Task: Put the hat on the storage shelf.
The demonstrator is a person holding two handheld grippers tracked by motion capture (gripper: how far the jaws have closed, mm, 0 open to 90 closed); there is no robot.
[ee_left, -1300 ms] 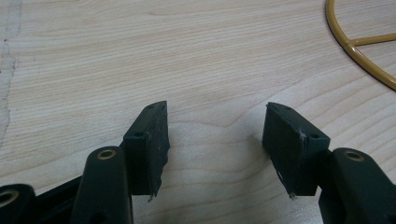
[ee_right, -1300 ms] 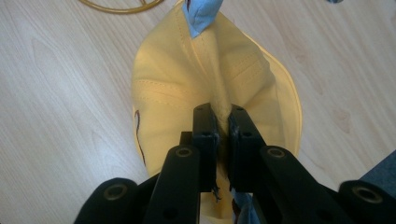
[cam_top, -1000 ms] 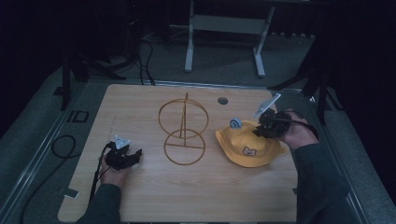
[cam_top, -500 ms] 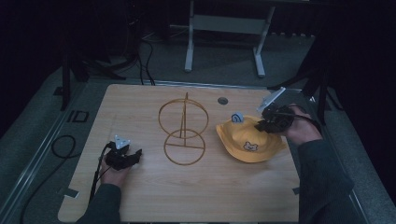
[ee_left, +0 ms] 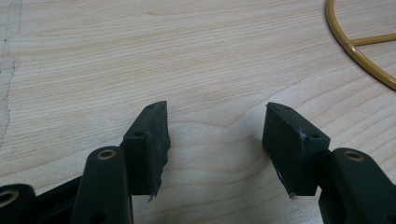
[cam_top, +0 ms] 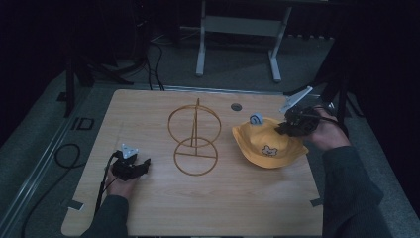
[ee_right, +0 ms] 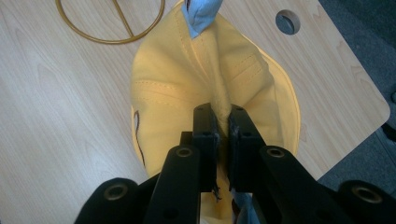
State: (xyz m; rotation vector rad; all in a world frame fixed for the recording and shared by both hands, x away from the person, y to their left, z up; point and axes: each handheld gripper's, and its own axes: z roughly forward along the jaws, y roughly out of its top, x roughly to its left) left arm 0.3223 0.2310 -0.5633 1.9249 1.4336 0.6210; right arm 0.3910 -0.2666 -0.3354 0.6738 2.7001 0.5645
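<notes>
Nearest the person, at about 8 o'clock on the wooden table [cam_top: 247, 203], the left gripper [cam_top: 132, 167] sits low over the boards in the person's left hand [cam_top: 119, 187]. In the left gripper view its two black jaws stand wide apart with just bare wood grain between them, nothing held (you can see a curve of gold wire at 1 o'clock in that view, well clear of the jaws).

Mid-table is the gold wire stand [cam_top: 194, 136]: an upright ring on a post over a flat ring base.

Over at 3 o'clock, the yellow bucket hat [cam_top: 267, 146] lies on the table just right of the stand, little bear patch facing the camera, a blue bit [cam_top: 256, 119] at its far edge. The right gripper [cam_top: 286, 129], in the right hand [cam_top: 324, 134], is on the hat's right side. The right gripper view shows its jaws nearly closed, pinching a raised fold of the yellow fabric [ee_right: 223, 100] between them.

Farther back, a small round hole [cam_top: 236, 106] in the tabletop near 12 o'clock.
</notes>
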